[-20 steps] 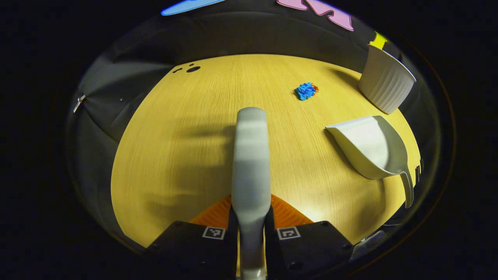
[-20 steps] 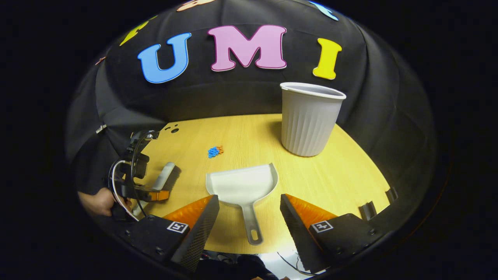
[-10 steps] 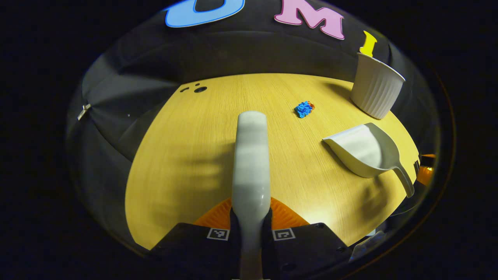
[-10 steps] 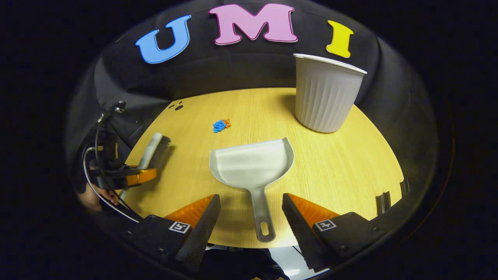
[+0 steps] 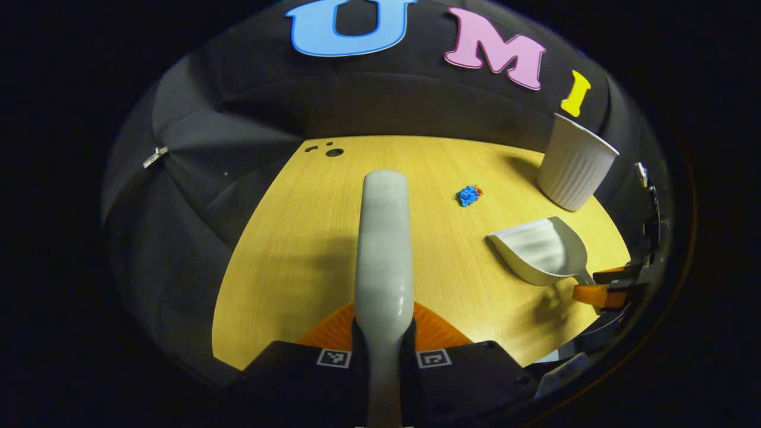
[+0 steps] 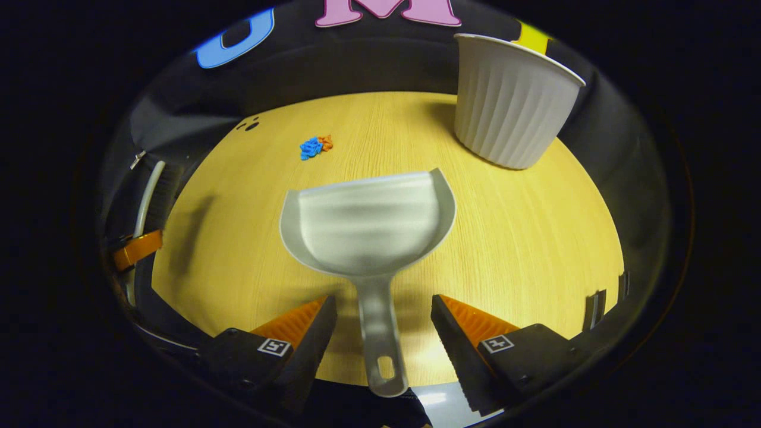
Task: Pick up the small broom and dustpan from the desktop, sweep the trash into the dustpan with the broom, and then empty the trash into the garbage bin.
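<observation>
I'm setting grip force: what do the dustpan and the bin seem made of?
Dustpan: probably moulded plastic, pale grey, smooth with soft sheen bands across the scoop. Garbage bin: likely plastic too, off-white, matte, with vertical ribs down its wall. Neither can be confirmed by look alone.

left gripper (image 5: 383, 333) housing: black angular blocks, white square-coded markers
right gripper (image 6: 383, 324) housing: black blocks, visible screws, square-coded markers

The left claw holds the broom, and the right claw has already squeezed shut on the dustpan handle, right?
Not quite. The left claw does hold the broom, but the right gripper view shows the right claw open, its fingers either side of the dustpan handle without touching it.
</observation>
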`<move>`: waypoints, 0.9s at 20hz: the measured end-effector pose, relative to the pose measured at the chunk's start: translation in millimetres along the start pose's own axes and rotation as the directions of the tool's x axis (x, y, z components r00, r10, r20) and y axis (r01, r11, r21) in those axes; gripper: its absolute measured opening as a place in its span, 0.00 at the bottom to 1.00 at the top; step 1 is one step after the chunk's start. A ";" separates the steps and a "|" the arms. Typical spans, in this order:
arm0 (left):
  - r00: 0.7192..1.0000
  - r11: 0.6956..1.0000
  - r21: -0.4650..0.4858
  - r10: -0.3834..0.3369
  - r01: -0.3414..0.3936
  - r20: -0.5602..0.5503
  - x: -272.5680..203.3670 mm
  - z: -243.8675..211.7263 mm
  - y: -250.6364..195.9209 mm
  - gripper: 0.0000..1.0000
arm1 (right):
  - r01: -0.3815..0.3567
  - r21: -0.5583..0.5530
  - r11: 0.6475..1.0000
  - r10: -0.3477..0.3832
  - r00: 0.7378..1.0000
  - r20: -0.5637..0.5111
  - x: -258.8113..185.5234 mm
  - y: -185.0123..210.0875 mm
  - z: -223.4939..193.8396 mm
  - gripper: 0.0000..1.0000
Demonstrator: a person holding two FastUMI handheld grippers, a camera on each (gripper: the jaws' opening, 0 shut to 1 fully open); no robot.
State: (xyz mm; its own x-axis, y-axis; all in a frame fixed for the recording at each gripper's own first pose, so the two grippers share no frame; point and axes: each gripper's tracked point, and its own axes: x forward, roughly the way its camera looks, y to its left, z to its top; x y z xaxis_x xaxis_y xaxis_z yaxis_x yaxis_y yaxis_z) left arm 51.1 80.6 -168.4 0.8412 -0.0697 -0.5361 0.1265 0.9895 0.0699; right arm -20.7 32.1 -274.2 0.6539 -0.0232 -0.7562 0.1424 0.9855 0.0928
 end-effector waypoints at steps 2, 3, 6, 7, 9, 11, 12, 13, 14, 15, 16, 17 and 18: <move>1.000 1.000 -0.019 0.014 -0.015 -0.013 -2.0 -5.4 4.3 0.25 | 0.010 -0.011 1.000 -0.010 1.000 -0.024 9.2 -1.0 -0.6 0.99; 1.000 0.999 -0.028 0.020 -0.021 -0.021 -3.9 -7.9 5.8 0.22 | 0.020 -0.023 1.000 -0.021 0.999 -0.033 13.4 -2.4 -0.1 0.99; 0.998 0.997 -0.059 0.040 -0.043 -0.045 -6.0 -15.5 9.5 0.25 | 0.032 -0.053 0.998 -0.035 0.997 -0.062 26.9 -5.0 -3.4 0.99; 0.998 0.997 -0.067 0.044 -0.048 -0.049 -5.6 -15.5 10.6 0.25 | 0.030 -0.053 0.998 -0.034 0.997 -0.072 29.9 -4.5 -3.8 0.99; 0.997 0.995 -0.073 0.056 -0.061 -0.061 -3.3 -16.6 13.3 0.25 | 0.013 -0.043 0.999 -0.017 0.995 -0.096 35.9 0.0 -5.9 0.99; 0.996 0.995 -0.074 0.066 -0.071 -0.068 -4.4 -15.7 15.8 0.25 | 0.010 -0.045 0.999 -0.015 0.994 -0.111 41.3 2.2 -5.5 0.99; 0.995 0.995 -0.073 0.069 -0.074 -0.069 -3.4 -15.6 15.1 0.25 | 0.015 -0.056 0.998 -0.021 0.994 -0.105 42.7 0.6 -2.1 0.93; 0.995 0.994 -0.073 0.071 -0.076 -0.071 -2.5 -13.8 14.3 0.25 | 0.014 -0.064 0.998 -0.021 0.994 -0.106 43.9 0.9 -2.0 0.87; 0.995 0.994 -0.072 0.072 -0.077 -0.071 -1.1 -12.9 12.9 0.25 | 0.013 -0.066 0.998 -0.020 0.994 -0.103 44.4 0.3 1.3 0.70; 0.995 0.994 -0.071 0.072 -0.078 -0.074 -0.1 -11.9 11.3 0.25 | 0.009 -0.064 0.998 -0.016 0.994 -0.108 46.2 0.8 2.0 0.64; 0.994 0.994 -0.072 0.071 -0.077 -0.078 1.8 -12.3 8.5 0.25 | 0.005 -0.068 0.998 -0.012 0.994 -0.110 45.7 0.6 0.9 0.54; 0.995 0.995 -0.075 0.067 -0.073 -0.080 3.2 -10.9 5.2 0.25 | 0.003 -0.073 0.997 -0.011 0.994 -0.112 46.8 0.4 0.7 0.51; 0.995 0.995 -0.079 0.061 -0.067 -0.080 6.5 -9.5 1.8 0.25 | 0.000 -0.074 0.997 -0.009 0.992 -0.124 46.3 0.9 -0.1 0.36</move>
State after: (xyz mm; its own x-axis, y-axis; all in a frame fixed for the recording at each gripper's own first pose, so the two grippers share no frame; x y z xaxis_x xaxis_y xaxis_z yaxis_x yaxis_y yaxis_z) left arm 51.8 83.1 -179.8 0.8024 0.0008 -0.5967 0.0282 0.9988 0.0393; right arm 9.6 31.9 -309.2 0.5557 -0.0114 -0.8313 0.0873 0.9952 0.0447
